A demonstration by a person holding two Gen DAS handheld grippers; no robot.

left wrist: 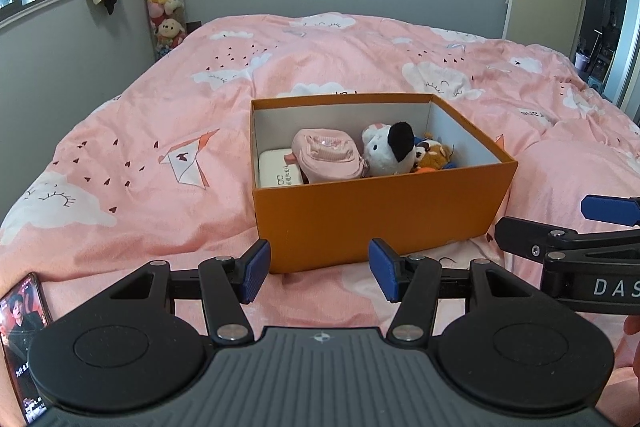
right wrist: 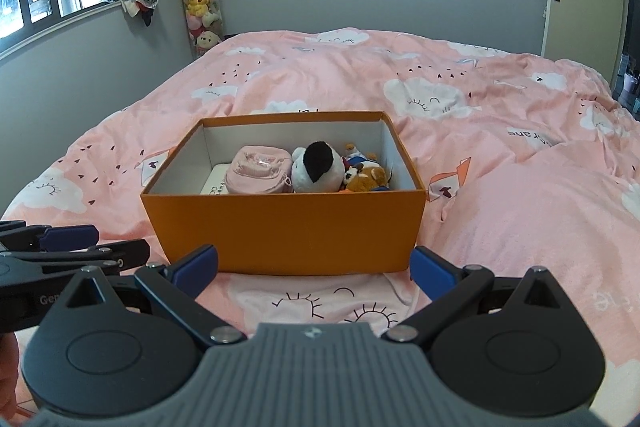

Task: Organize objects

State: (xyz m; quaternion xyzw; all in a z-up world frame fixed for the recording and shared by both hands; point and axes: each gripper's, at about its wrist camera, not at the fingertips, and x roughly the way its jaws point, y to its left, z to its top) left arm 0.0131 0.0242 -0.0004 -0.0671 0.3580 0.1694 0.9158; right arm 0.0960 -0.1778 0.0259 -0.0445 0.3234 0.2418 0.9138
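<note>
The orange box sits dead ahead, long axis left-right, just beyond the empty, wide-apart right gripper; the left gripper, likewise apart, is comparably near.

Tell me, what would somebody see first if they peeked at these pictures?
The bright orange box sitting on the pink cloud bedspread. Inside it are a white plush with a black patch, a pink pouch to its left and a small brown plush to its right. Both grippers, left and right, are open and empty in front.
</note>
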